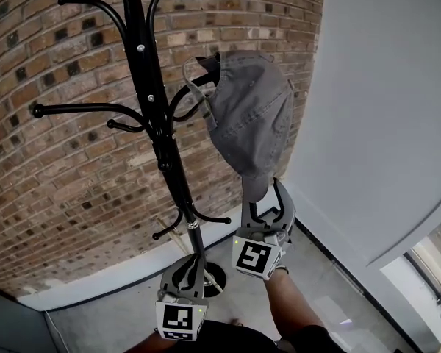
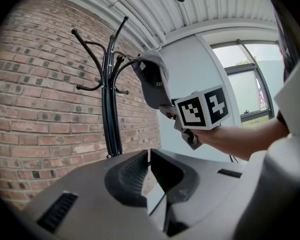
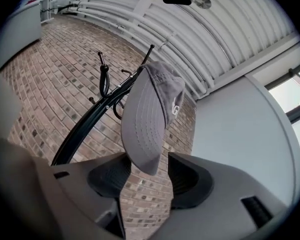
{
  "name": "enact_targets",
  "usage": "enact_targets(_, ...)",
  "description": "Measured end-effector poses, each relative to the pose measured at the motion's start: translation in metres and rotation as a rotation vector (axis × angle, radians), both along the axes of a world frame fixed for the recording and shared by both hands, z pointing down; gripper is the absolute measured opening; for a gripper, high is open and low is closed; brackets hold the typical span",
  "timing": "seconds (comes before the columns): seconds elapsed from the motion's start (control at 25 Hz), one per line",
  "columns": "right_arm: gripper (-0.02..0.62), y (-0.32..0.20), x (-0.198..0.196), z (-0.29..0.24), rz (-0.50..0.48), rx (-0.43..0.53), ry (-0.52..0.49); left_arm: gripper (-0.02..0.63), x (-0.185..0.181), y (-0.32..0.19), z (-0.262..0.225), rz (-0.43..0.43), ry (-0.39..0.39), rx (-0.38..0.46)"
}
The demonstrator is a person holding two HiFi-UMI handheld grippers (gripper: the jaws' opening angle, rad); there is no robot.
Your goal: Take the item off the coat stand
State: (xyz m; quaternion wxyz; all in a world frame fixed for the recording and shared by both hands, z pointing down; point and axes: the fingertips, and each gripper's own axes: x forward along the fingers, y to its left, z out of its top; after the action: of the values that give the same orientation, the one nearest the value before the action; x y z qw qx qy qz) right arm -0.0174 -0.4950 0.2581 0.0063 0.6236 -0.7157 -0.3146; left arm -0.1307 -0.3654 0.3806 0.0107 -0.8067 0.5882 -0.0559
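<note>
- The grey cap (image 1: pixel 253 116) hangs on an upper hook (image 1: pixel 193 87) of the black coat stand (image 1: pixel 156 123). Its crown sits against the hook and its brim (image 3: pixel 142 134) points down.
- The lower edge of the brim dips between the jaws of the right gripper (image 3: pixel 149 164). The jaws stand wide apart with bare space on both sides, so neither pad presses on the cloth.
- We judge that we are at the grasping step: the right gripper is lined up under the cap, but nothing is held and the cap has not left the stand.
- The next move calls for us to slide the right gripper a little further up the brim. Then we close the jaws on it, lift the cap up and off the hook tip, and draw it away from the stand.
- The risk we see is the cap's back strap catching on the hook if we pull sideways before lifting.
- The left gripper (image 1: pixel 185 272) waits low near the stand's pole with its jaws together on nothing. We expect it has no part in the grasp.
- Behind the stand are the brick wall (image 1: pixel 73 168) and, to the right, a white wall (image 1: pixel 382 123).
</note>
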Motion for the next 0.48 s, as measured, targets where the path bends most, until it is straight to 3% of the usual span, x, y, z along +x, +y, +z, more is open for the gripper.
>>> enact_targets(0.24,0.209,-0.003,-0.008,-0.023,-0.001,0.122,0.003,0.034,-0.019,-0.005,-0.003,-0.063,-0.001,0.011)
enact_targets(0.48,0.201,-0.003,-0.009,-0.028,-0.025,0.107,-0.017,0.034,-0.024,-0.009,-0.01,-0.069,-0.001,0.025)
